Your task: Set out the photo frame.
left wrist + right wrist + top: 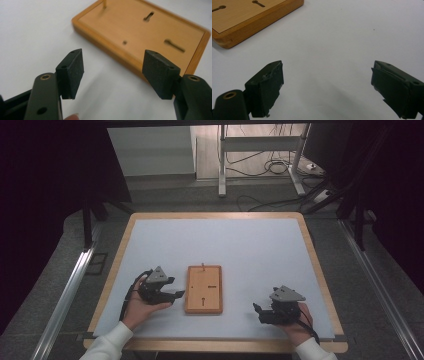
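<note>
**Both tools open, wooden board lying between them**

The left tool stands with its jaws wide apart and nothing between them; in the left gripper view its two black pads frame bare white surface, with the near edge of the board just beyond. The right tool is also spread wide and empty, its pads hanging over plain white, the board's corner off to one side and well apart.

The wooden board lies flat on the worktop, near its front and between the two hands, the left tool just beside its long left edge. It is a shallow tray-like slab with a raised rim, two keyhole slots and a small hole in its face, and a thin peg upright at its far end.

It looks rigid and fairly light, with a smooth finish that may slip under the pads. The rim along a long side seems the best place to pinch. The thin peg looks breakable and is best left alone.
</note>
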Demonstrator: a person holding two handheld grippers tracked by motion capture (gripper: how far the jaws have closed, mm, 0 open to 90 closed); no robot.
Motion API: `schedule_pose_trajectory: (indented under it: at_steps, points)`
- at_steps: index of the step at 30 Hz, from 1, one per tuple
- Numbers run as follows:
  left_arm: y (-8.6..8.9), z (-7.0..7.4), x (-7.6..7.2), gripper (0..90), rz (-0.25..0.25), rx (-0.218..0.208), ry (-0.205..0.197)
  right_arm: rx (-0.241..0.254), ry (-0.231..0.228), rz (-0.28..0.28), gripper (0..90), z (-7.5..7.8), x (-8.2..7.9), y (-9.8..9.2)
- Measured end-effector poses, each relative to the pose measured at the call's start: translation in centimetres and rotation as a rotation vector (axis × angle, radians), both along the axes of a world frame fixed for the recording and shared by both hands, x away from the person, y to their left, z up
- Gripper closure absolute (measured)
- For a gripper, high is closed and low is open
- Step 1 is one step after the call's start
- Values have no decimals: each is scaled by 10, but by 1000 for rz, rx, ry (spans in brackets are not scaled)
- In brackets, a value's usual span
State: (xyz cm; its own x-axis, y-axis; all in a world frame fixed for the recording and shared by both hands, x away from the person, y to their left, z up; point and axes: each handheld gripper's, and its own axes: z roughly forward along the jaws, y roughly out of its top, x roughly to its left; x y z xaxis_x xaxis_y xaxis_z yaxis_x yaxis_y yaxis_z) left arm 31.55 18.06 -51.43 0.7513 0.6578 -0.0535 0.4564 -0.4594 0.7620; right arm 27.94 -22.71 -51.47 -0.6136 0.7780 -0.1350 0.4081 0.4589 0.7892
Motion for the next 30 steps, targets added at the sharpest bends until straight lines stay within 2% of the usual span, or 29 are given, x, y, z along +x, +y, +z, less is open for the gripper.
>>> schedule_pose_trajectory:
  at_steps: [5, 9, 18, 25, 30]
  points:
    - [-13, 7, 10, 328, -27, -14, -3, 2, -7, -7, 108, 1, -2, -3]
    - [-22, 11, 21, 308, -38, -23, 18, 1, -9, -7, 108, 2, -4, -4]
    - [-42, 12, 46, 298, -48, -5, 27, 4, -12, -14, 108, 3, -7, -8]
    - [-47, 10, 50, 320, -47, -2, 2, 3, -11, -17, 108, 3, -7, -7]
    - [-47, 7, 59, 319, -36, -12, 17, 2, -4, -17, 108, 1, -6, -7]
